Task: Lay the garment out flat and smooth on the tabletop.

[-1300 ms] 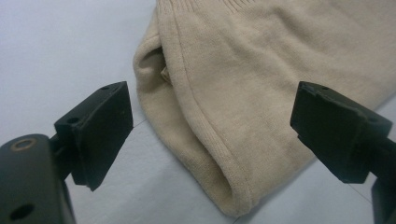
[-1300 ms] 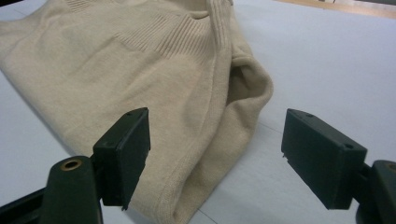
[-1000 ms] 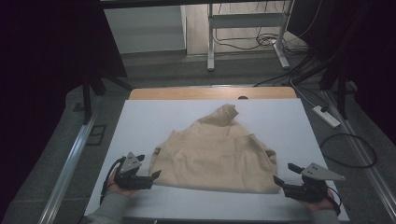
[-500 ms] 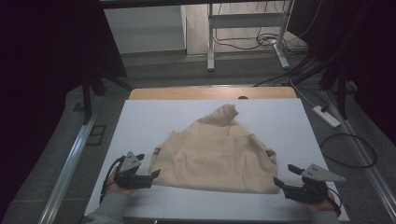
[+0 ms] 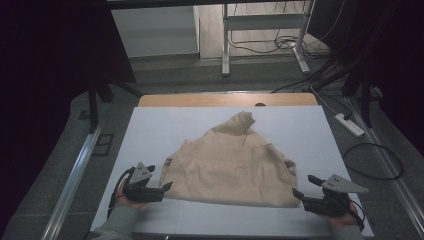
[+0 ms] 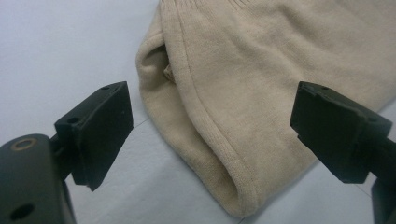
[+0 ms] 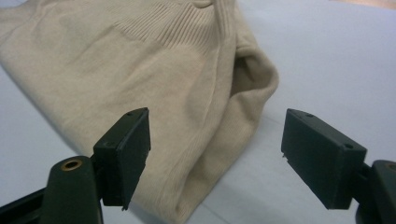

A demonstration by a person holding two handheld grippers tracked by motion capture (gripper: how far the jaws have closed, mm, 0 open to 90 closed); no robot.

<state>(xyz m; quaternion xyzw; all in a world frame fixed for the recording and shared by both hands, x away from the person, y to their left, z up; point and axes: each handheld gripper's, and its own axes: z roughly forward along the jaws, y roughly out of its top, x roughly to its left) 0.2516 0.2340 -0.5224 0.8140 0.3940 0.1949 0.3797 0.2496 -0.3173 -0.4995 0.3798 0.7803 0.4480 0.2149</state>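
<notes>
Sweater is lying flat in the centre of the high view on the white table, neck end pointing to the top of the frame, hem running along the bottom toward me. I'm holding my left gripper at the lower left, just off the sweater's near-left corner, and my right gripper at the lower right, just off the near-right corner. Both are sitting low and aimed inward, prob. so each can take one hem corner and I can lift or fold the thing evenly.

Jaws on both are spread wide, holding nothing. In the left gripper view the folded corner is sitting in the gap between my jaws, lower centre of the frame, w/ the ribbed edge running up toward the top. In the right gripper view the other corner is lying bottom centre, closer to the left jaw than the right one. Not touching cloth yet, as far as I can tell. Wide opening makes sense: doubled knit is thick at these corners.
</notes>
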